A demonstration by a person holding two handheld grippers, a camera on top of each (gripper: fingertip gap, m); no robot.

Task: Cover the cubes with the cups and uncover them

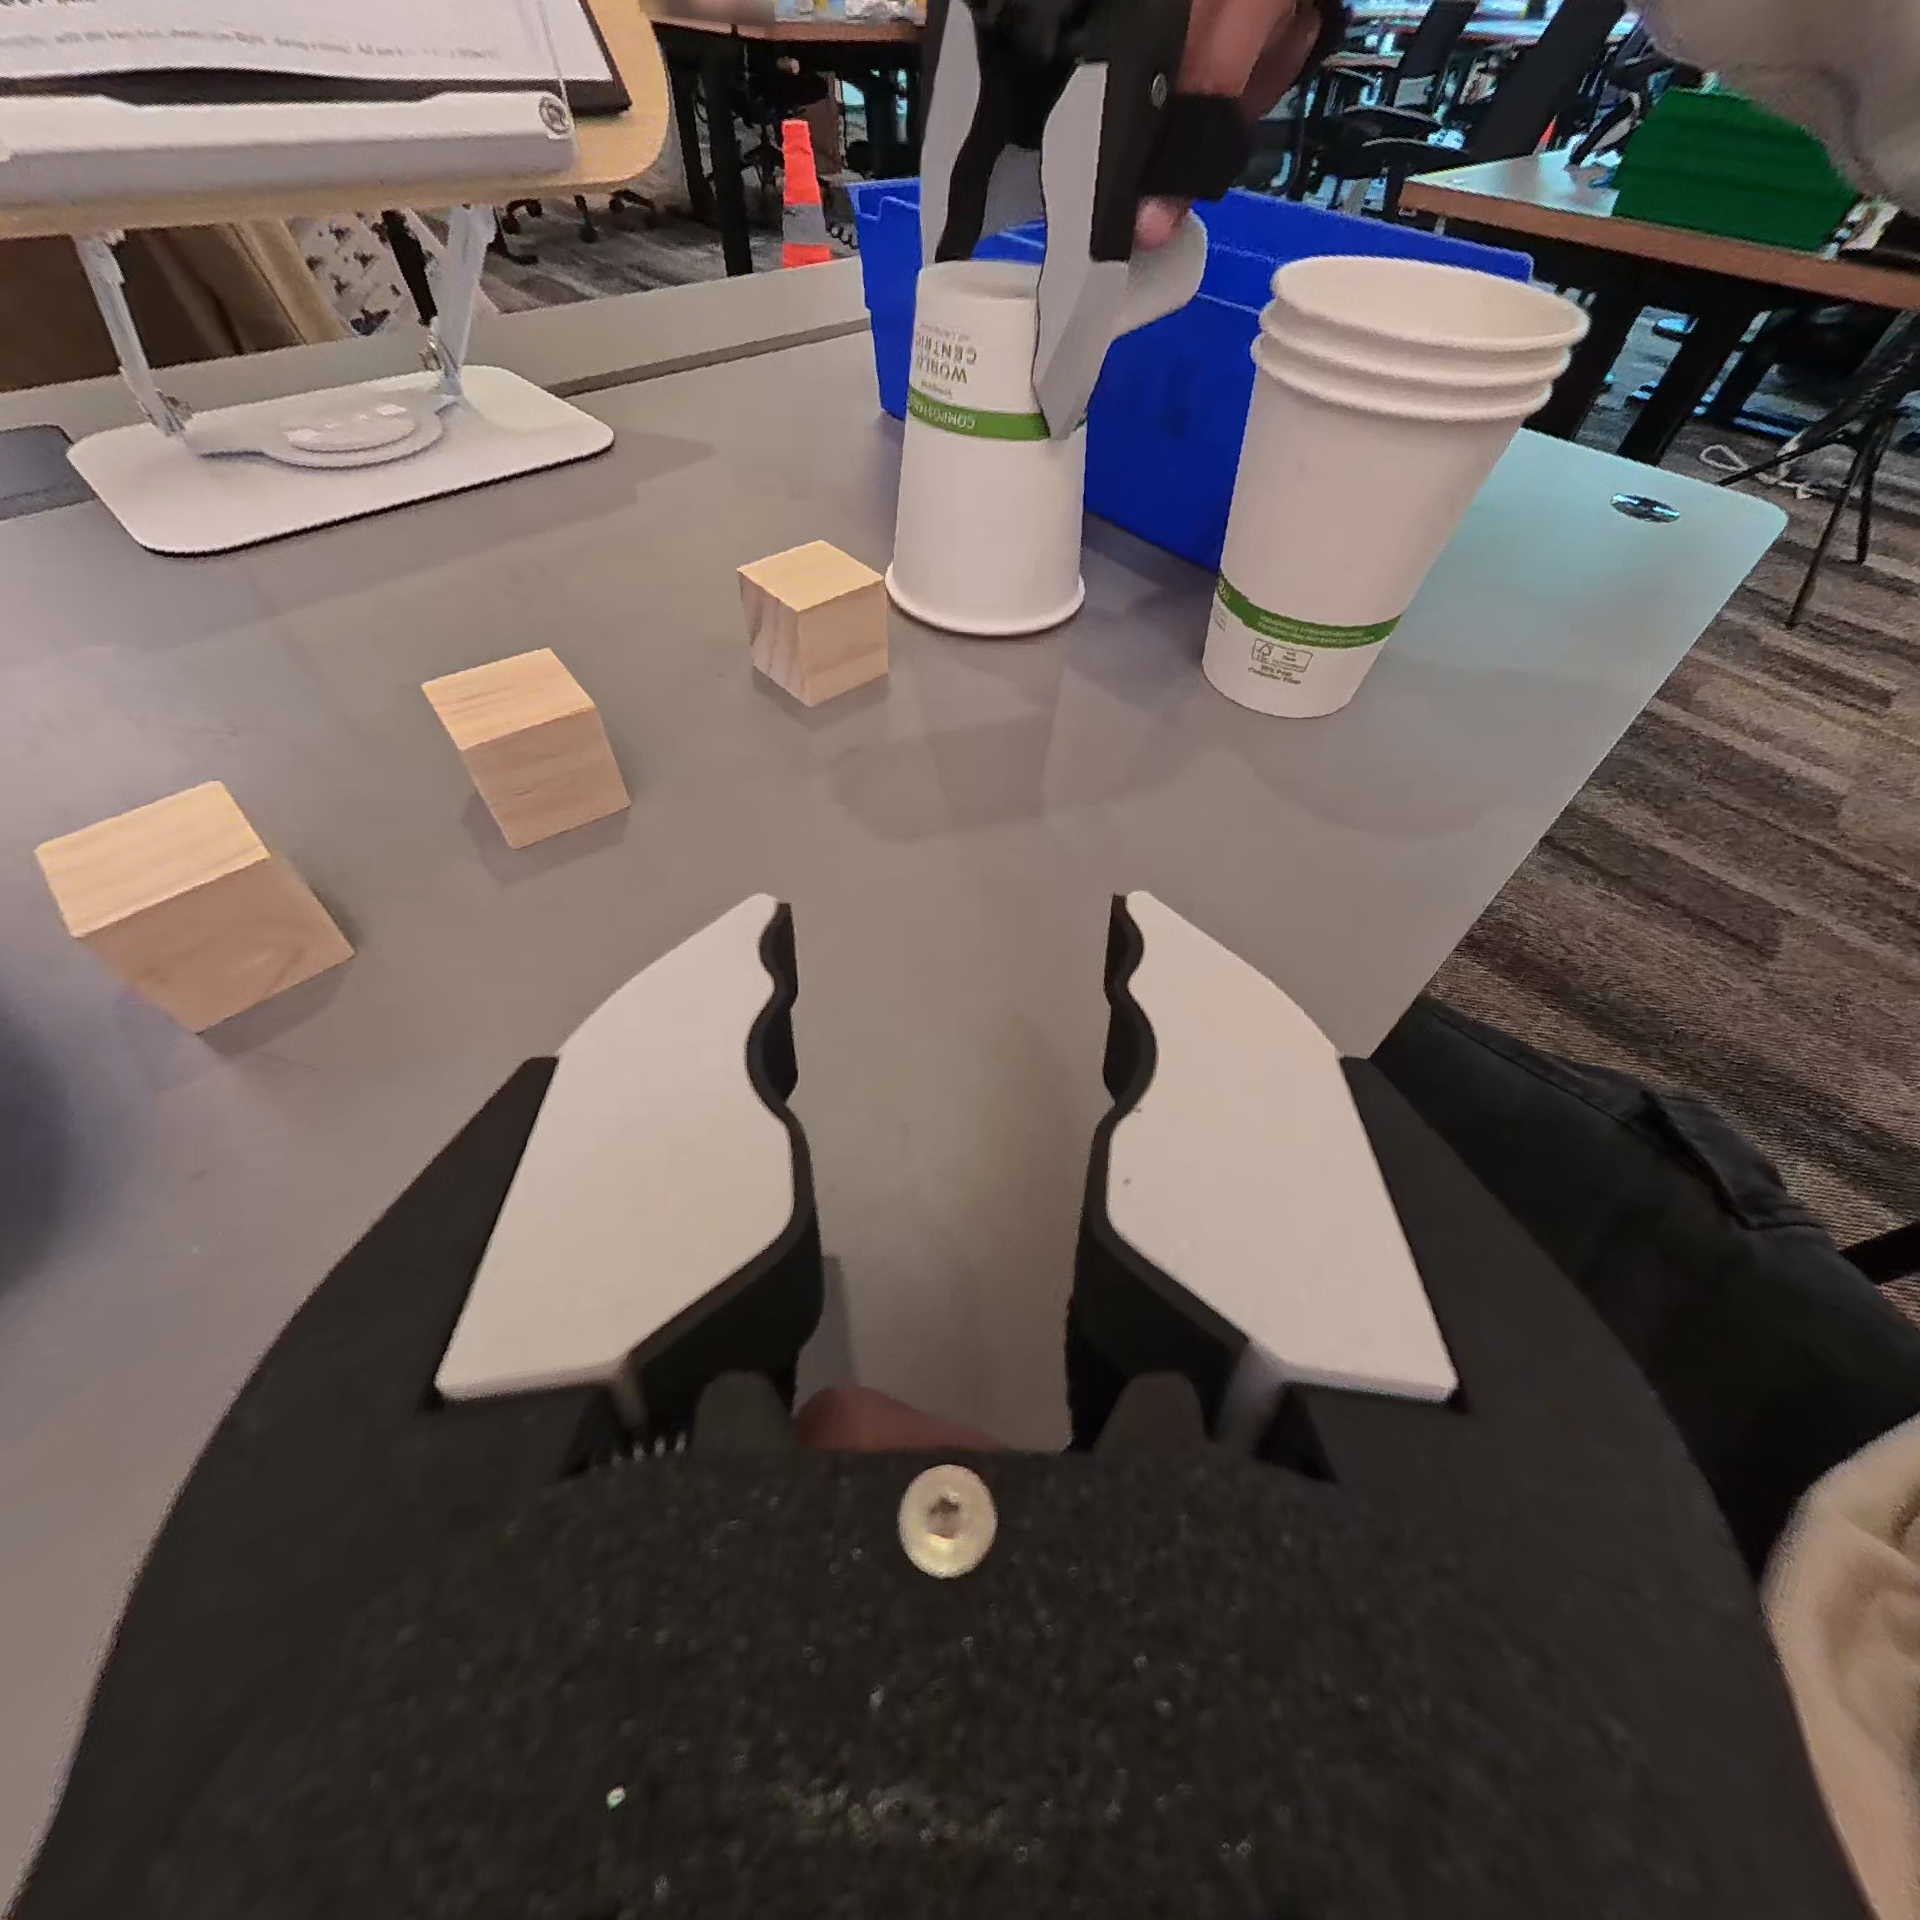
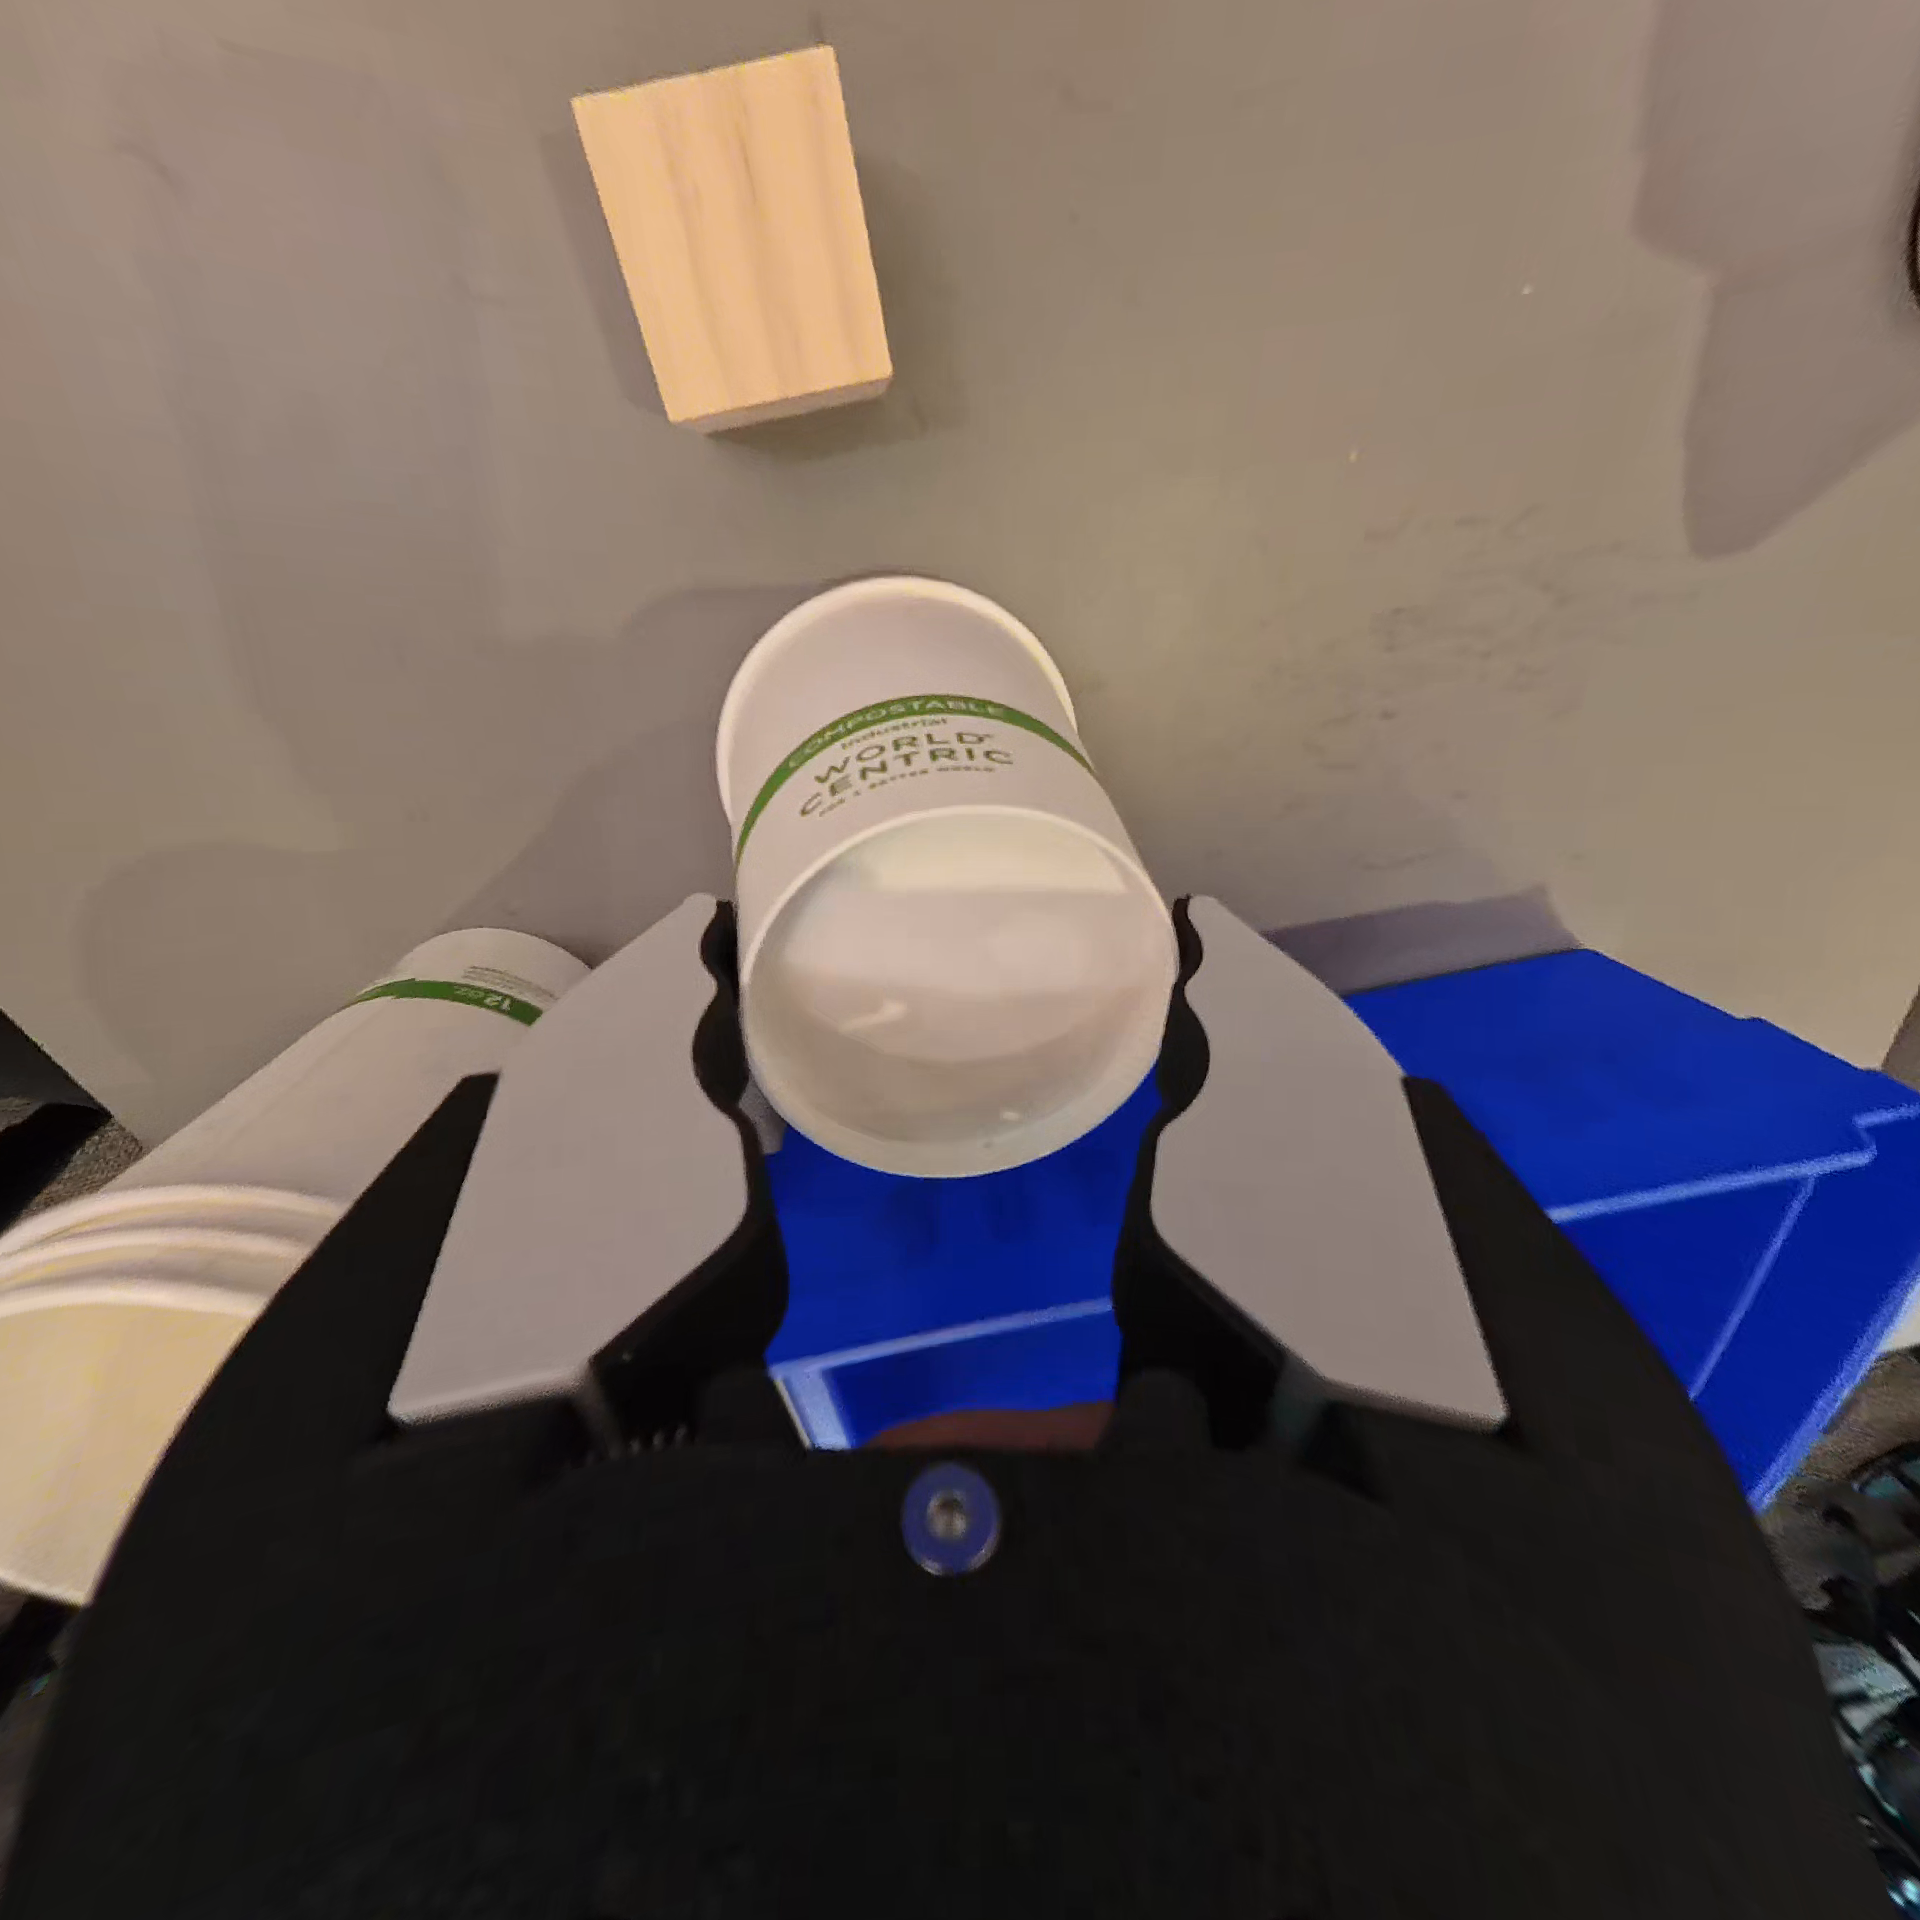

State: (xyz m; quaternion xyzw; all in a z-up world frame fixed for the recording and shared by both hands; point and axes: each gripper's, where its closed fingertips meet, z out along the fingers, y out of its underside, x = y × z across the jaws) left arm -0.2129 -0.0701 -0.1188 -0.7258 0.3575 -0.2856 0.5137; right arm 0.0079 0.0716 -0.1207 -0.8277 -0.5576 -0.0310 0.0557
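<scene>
Three wooden cubes stand in a row on the grey table. A white paper cup with a green band stands upside down on the table right of the farthest cube. My right gripper comes from above and is shut on the cup's upturned base. One cube shows beyond it in the right wrist view. Whether anything is under the cup is hidden. My left gripper is open and empty, low over the table's near side.
A stack of upright white cups stands to the right of the inverted cup, also at the left in the right wrist view. A blue bin sits behind the cups. A white stand holding a book is at far left. The table edge runs along the right.
</scene>
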